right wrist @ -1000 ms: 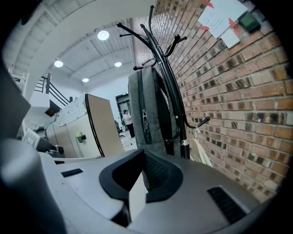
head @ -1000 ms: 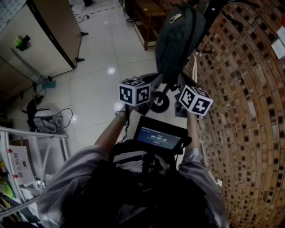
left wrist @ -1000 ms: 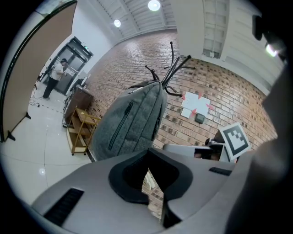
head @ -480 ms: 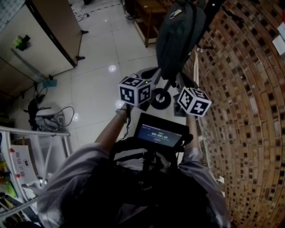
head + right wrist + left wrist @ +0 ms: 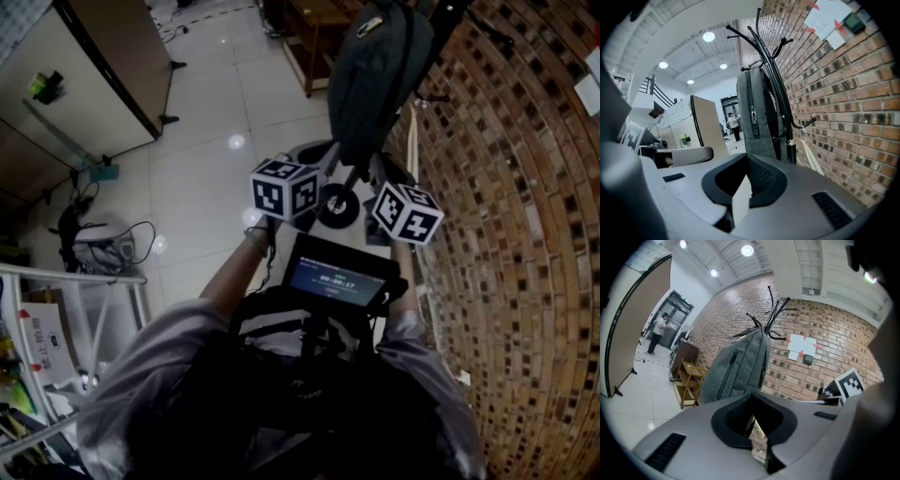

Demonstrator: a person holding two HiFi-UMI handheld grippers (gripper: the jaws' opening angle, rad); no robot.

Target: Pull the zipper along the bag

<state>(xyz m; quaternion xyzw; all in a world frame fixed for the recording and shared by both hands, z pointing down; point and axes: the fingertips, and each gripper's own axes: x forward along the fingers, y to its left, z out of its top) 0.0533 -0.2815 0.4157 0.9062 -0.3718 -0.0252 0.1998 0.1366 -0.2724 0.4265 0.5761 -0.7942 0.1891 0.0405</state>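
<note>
The grey bag (image 5: 758, 136) hangs ahead of my jaws and above them, on a black coat stand (image 5: 782, 101). Its zipper pull (image 5: 753, 115) is straight beyond my right gripper (image 5: 743, 190), well apart from it. That gripper's jaws are pressed together on nothing. My left gripper (image 5: 752, 425) is closed too, and empty, below the bag. A brick wall (image 5: 843, 93) runs along the right of both.

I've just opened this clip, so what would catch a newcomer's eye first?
A grey fabric backpack hanging from a black metal coat stand, at the top of the head view, against a red brick wall on the right. Below it, the left gripper and right gripper, each with a black-and-white marker cube, point toward it without touching.
</note>
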